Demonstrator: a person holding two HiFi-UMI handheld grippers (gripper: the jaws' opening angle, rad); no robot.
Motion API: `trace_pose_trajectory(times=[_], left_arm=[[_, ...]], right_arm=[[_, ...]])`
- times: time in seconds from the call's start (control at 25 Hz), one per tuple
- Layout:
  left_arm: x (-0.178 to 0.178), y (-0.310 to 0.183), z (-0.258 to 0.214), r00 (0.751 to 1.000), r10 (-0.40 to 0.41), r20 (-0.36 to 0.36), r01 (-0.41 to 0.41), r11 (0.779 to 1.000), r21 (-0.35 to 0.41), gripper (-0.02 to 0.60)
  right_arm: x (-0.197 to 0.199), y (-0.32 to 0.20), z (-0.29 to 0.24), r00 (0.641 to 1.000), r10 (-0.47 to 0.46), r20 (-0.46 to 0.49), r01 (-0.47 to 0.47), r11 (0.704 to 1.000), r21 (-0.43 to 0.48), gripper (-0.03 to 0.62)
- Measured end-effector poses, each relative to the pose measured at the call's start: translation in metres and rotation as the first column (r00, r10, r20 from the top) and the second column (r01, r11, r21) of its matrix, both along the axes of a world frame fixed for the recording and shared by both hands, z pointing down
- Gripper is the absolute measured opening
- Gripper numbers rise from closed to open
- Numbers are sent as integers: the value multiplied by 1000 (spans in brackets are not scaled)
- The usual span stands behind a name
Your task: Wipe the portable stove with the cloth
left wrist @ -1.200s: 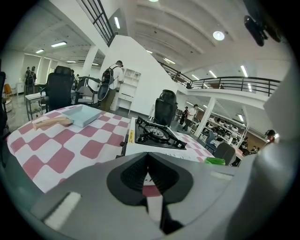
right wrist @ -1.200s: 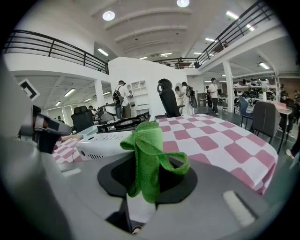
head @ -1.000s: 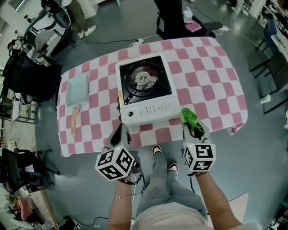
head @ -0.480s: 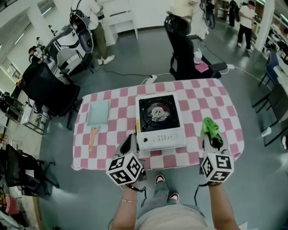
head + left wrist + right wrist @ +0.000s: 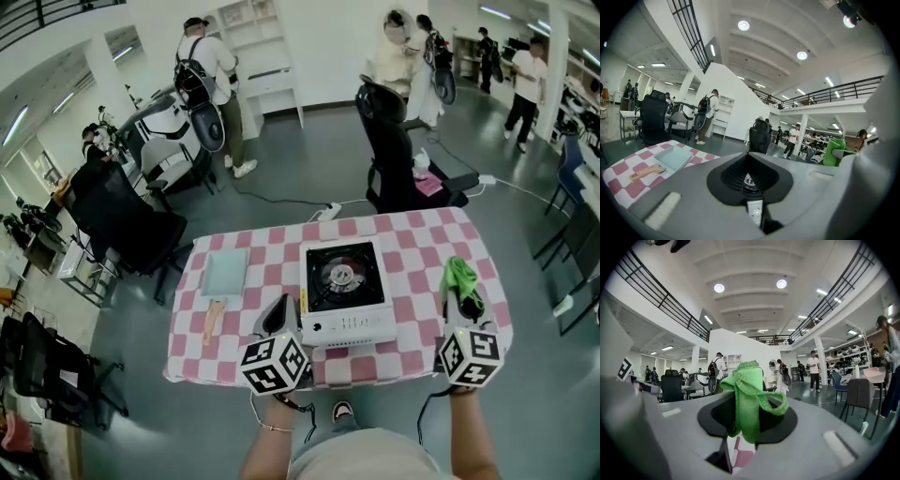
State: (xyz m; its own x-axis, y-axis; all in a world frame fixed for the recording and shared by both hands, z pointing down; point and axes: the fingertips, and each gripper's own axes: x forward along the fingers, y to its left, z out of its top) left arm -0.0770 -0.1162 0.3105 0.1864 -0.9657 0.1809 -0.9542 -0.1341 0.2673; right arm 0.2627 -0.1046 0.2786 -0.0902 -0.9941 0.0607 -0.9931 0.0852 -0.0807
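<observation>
Right hand-held gripper (image 5: 462,300) clamped shut on a bunched green cloth (image 5: 461,277) poking past the tips. Left hand-held gripper (image 5: 278,311) closed, holding nothing. Stove (image 5: 342,281) between both, just beside the left one, on checked table (image 5: 412,242).

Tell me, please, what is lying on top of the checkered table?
The portable stove sits mid-table, with a pale green tray and a wooden-handled tool to its left. The checkered covering hides the tabletop itself.
</observation>
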Motion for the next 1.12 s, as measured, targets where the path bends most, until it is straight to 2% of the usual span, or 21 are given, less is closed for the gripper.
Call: trace_pose_trajectory(times=[0.24,1.12], left_arm=[[0,-1,0,1000,11,7,-11,1000,0,0],[7,-7,10,1000,16,-3,-16,1000,-17,0]], right_arm=[[-7,2,3,999,14,-29,-14,1000,-14,104],[1,1,5,1000,12,-26,-12,1000,-7,104]])
